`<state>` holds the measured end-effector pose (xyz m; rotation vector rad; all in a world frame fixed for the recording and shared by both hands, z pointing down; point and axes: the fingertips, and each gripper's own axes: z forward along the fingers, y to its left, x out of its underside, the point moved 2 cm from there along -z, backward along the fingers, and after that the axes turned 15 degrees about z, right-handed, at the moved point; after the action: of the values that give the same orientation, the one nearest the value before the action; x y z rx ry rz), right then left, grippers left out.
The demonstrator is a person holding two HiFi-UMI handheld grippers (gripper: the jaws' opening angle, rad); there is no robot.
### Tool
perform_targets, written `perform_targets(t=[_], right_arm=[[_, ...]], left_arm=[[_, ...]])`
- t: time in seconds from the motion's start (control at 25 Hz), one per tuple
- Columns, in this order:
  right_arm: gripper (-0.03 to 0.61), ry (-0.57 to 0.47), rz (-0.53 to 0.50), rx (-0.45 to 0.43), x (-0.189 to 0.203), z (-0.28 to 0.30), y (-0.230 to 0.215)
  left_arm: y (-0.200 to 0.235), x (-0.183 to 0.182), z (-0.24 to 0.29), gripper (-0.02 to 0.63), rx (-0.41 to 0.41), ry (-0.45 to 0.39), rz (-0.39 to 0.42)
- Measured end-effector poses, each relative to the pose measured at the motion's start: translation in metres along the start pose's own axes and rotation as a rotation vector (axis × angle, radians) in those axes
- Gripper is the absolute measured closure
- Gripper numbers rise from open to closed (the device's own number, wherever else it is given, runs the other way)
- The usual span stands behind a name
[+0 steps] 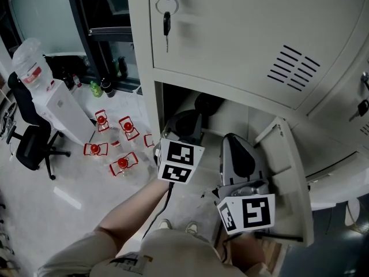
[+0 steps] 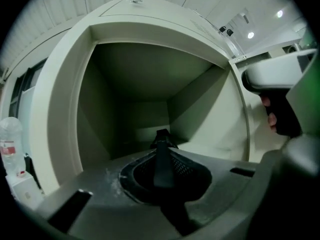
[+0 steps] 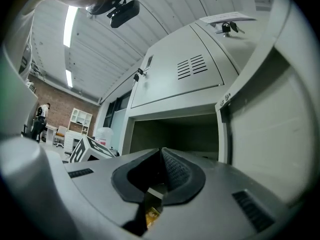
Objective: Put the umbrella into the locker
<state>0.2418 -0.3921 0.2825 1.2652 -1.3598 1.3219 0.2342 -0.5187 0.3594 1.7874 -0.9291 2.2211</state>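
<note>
The grey locker's lower compartment point(image 1: 230, 117) stands open, its door point(image 1: 291, 178) swung out to the right. My left gripper point(image 1: 185, 127) is at the compartment's mouth. In the left gripper view its jaws are shut on a narrow black part of the umbrella point(image 2: 161, 159), which points into the hollow compartment point(image 2: 145, 114). A dark rounded end of the umbrella point(image 1: 207, 104) shows just inside the opening. My right gripper point(image 1: 237, 157) hovers beside the door's inner face, shut with nothing between its pads point(image 3: 172, 171). Its view looks up at the open compartment point(image 3: 175, 131).
The shut upper locker door point(image 1: 242, 33) has keys point(image 1: 166, 17) hanging in its lock. On the floor to the left stand a water dispenser point(image 1: 55, 105), a black office chair point(image 1: 31, 143) and several red-capped bottles point(image 1: 115, 149). The open door point(image 3: 272, 134) fills the right.
</note>
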Motion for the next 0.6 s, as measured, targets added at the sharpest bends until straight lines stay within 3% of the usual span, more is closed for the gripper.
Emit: perform_targets(t=[0.6], right_arm=[[0.563,0.045,0.025,0.035,0.024,0.009,-0.010]], left_arm=[[-0.005,0.001,0.041,0.603,0.036,-0.005,-0.012]])
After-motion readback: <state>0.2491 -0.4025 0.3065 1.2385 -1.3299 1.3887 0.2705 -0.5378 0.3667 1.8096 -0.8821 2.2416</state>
